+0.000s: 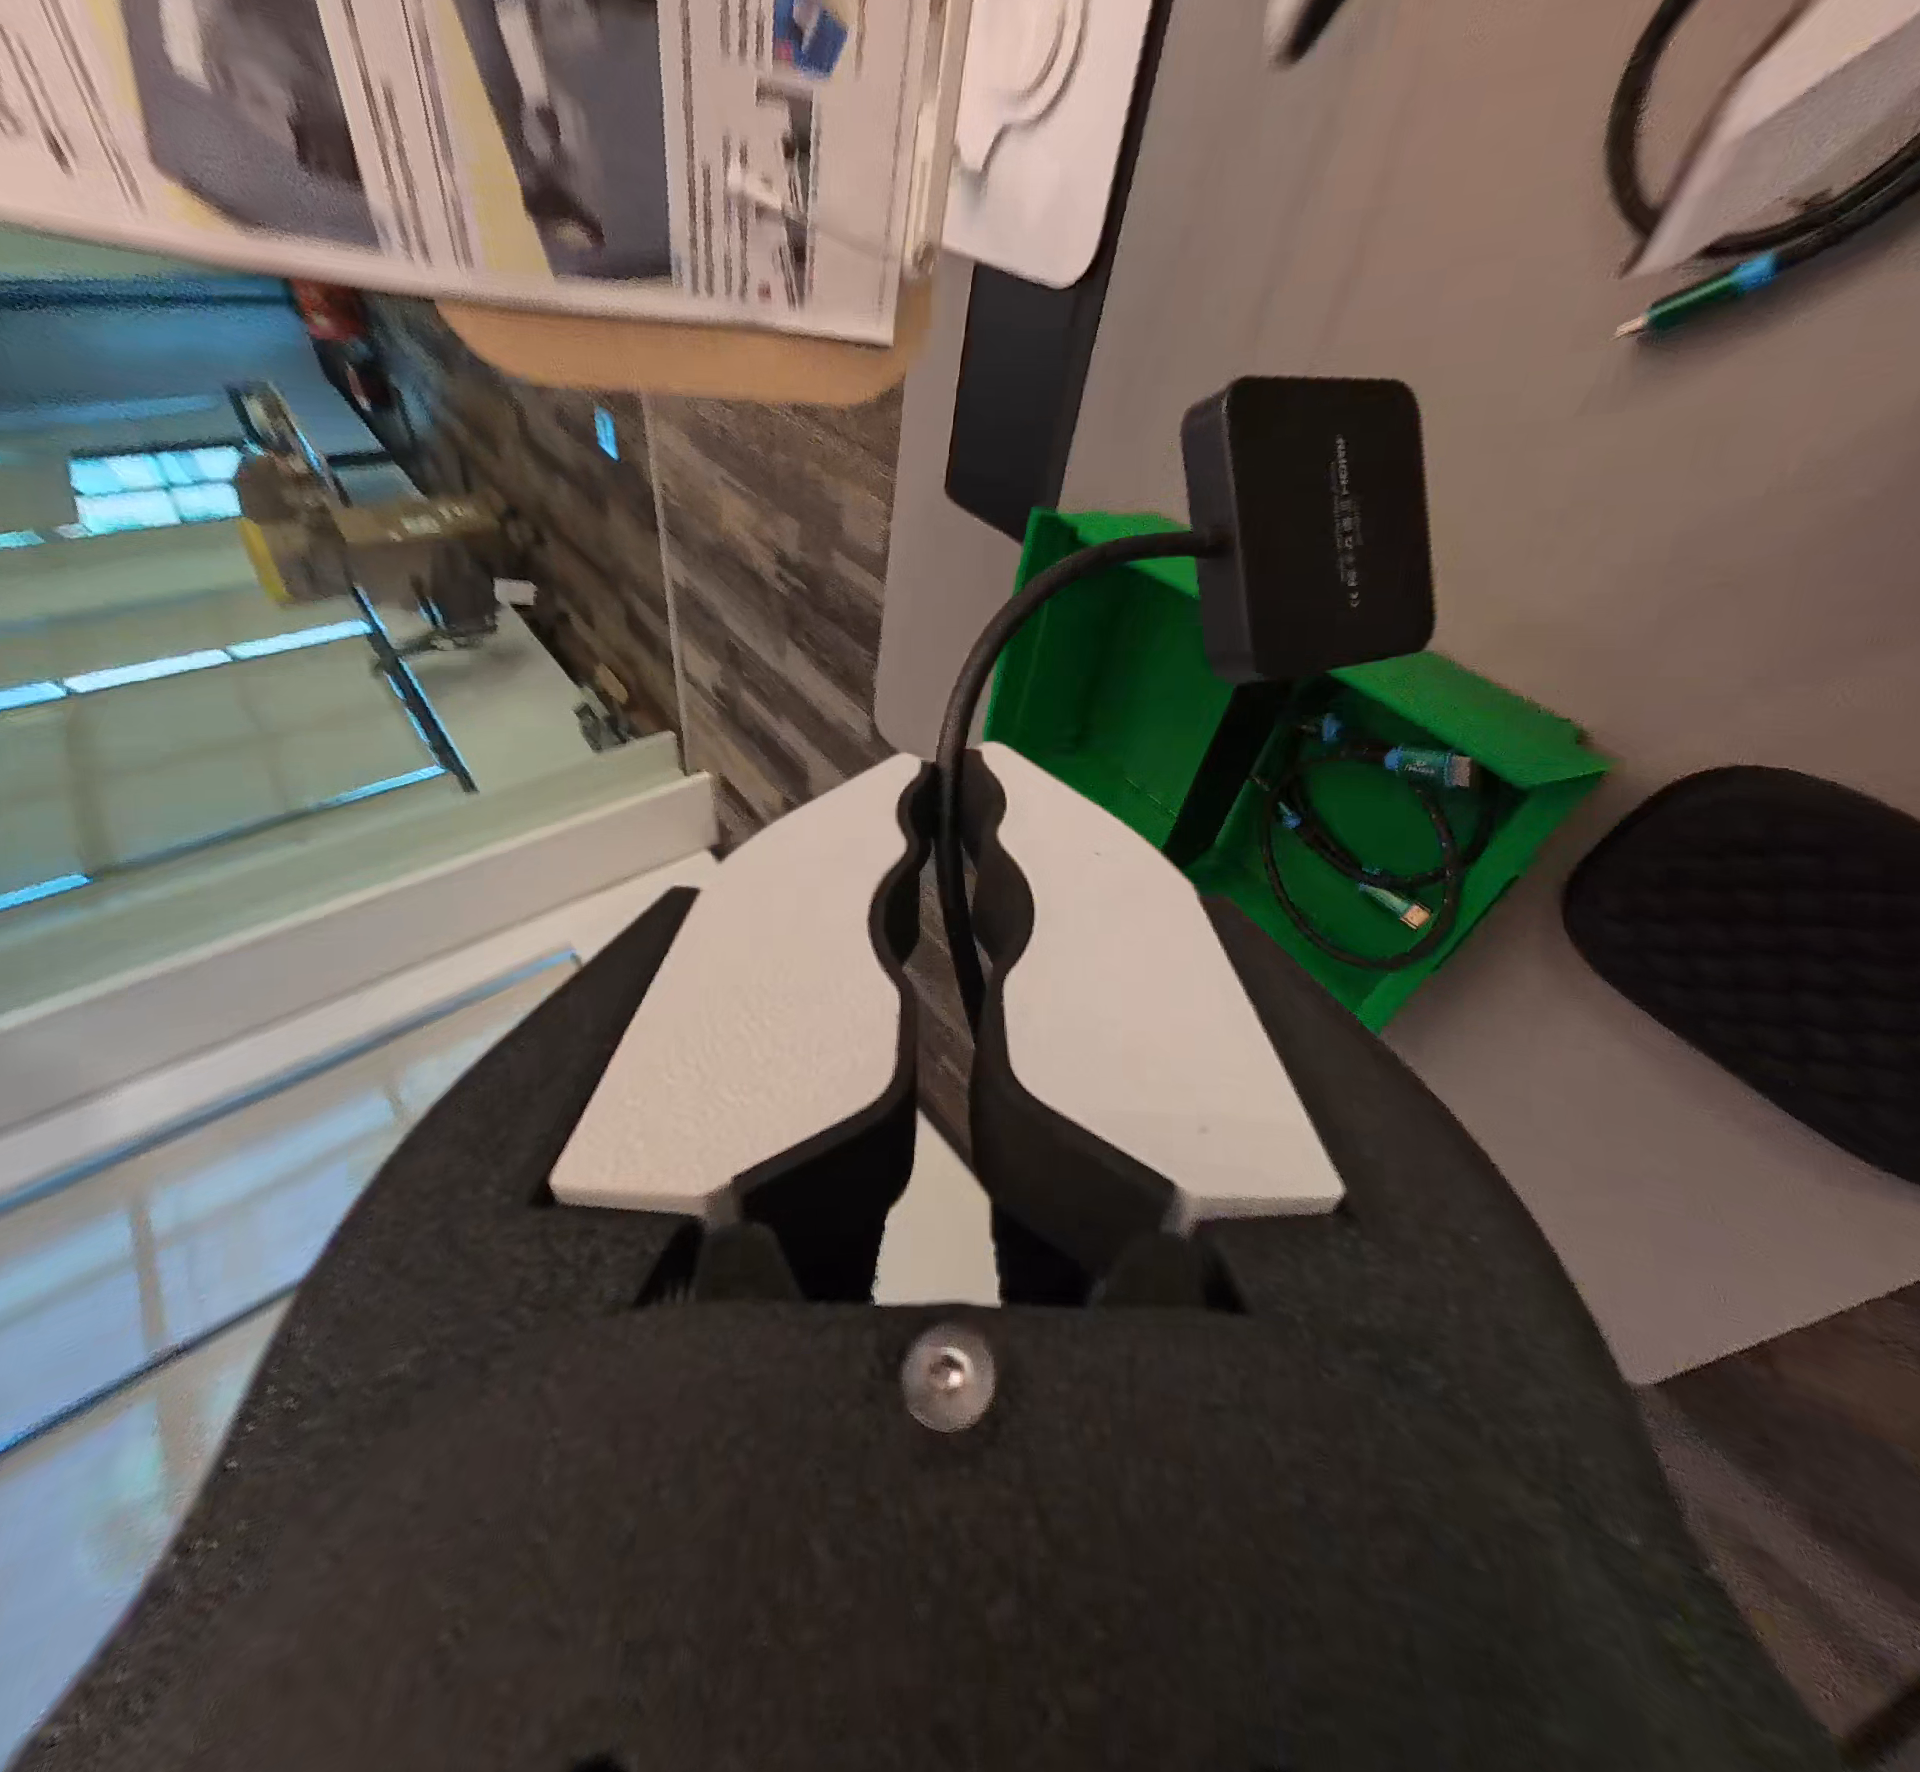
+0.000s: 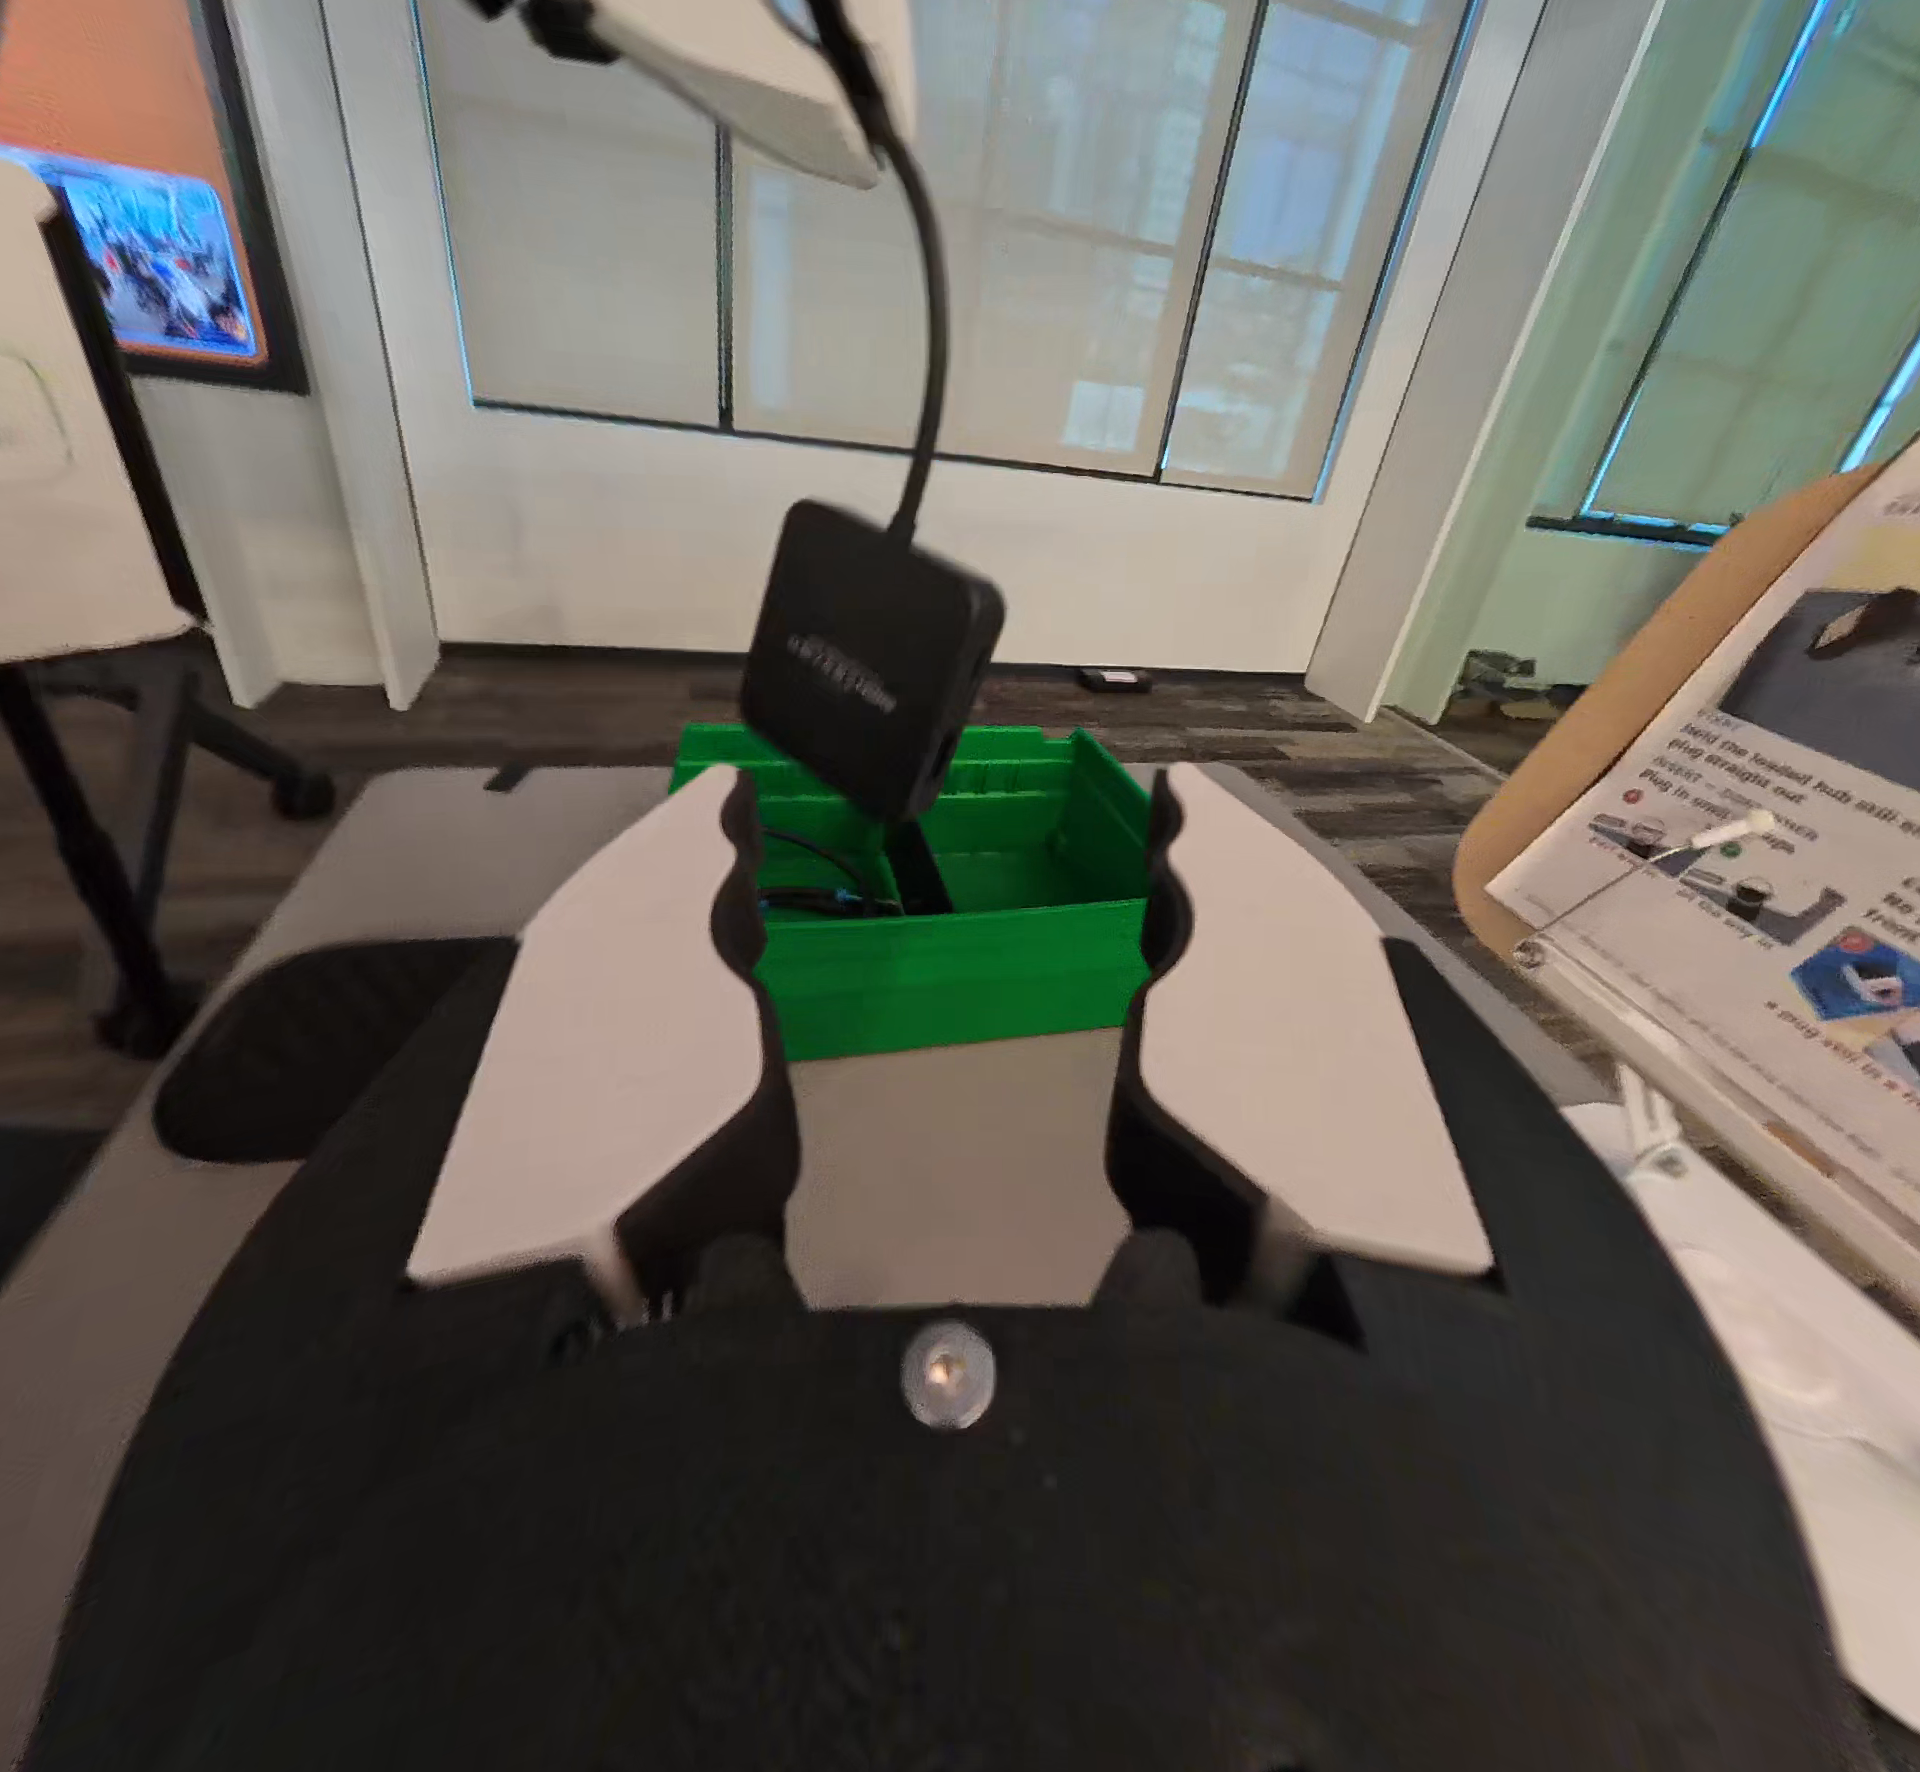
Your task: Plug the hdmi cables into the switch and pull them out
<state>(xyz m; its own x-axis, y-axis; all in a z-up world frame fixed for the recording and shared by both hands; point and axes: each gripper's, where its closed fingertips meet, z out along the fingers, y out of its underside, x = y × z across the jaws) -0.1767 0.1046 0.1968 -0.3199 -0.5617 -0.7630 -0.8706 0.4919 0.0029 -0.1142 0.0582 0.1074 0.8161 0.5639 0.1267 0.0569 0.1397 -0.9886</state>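
Black cord is what my left claw (image 1: 951, 787) is pinching: its two pale fingers are pressed together on the switch's own lead (image 1: 997, 621), so the switch (image 1: 1311, 522) is dangling free in the air from that lead. I judge I am holding it by the cord simply to lift it out over the green bin (image 1: 1101, 673), not to steady it for plugging, since the box is swinging loose and tilted.

My right claw (image 2: 945, 875) is standing wide apart and gripping nothing, waiting just below the hanging switch (image 2: 871, 657), probably so it can take hold of the body or fetch a cable. The bin (image 2: 951, 969) is sitting on the grey table (image 2: 951, 1172) straight ahead of it.

Inside one compartment the coiled cables (image 1: 1371, 849) with their blue-collared plugs are lying unplugged; from the right wrist view they are mostly hidden behind the bin wall and my finger. Another cable (image 1: 1704, 294) is lying farther off, partly under a white object I cannot identify. Motion blur is smearing the switch's ports, so I cannot tell how many there are. The leaflet stand (image 2: 1704, 849) beside the table is cut off.
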